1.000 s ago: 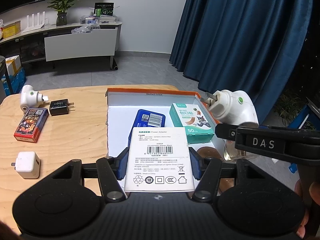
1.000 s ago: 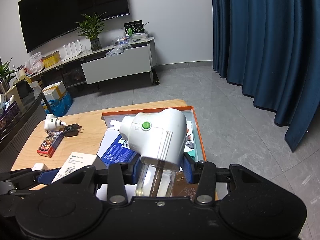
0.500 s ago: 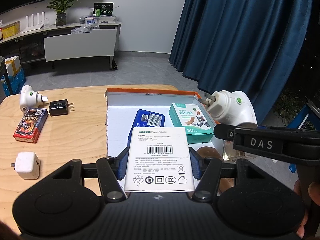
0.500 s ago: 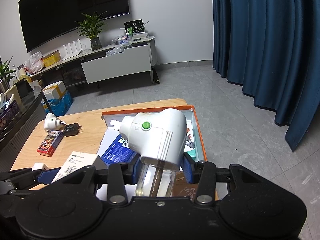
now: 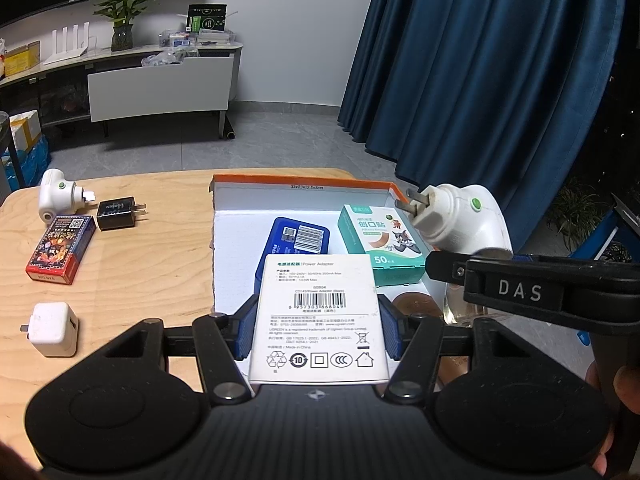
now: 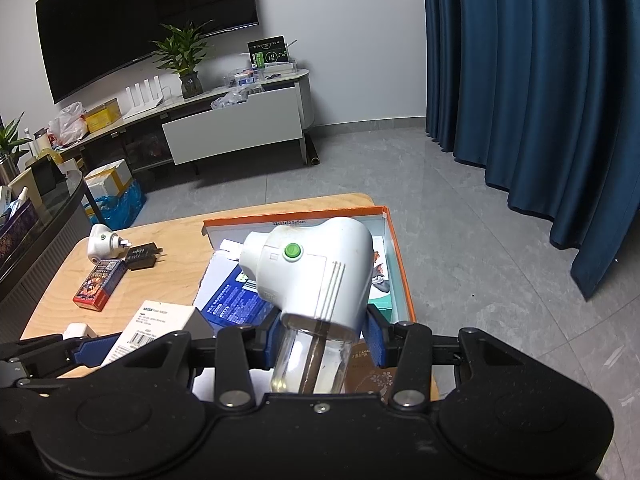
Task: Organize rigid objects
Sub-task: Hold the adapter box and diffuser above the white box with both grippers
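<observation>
Left gripper (image 5: 318, 330) clamped on white power adapter box (image 5: 319, 316), held level above near edge of orange-rimmed tray (image 5: 300, 179). Right gripper (image 6: 323, 334) at 3 o'clock, pinching glass bottle of white plug-in vaporizer (image 6: 312, 272), prongs aimed toward 10 o'clock. Inside tray at 12 o'clock: blue box (image 5: 300, 240), teal bandage box (image 5: 380, 240). Out on wooden table (image 5: 140, 280) at 9 to 10 o'clock: white charger (image 5: 54, 328), red card box (image 5: 60, 248), black charger (image 5: 118, 212), second vaporizer (image 5: 58, 196).
</observation>
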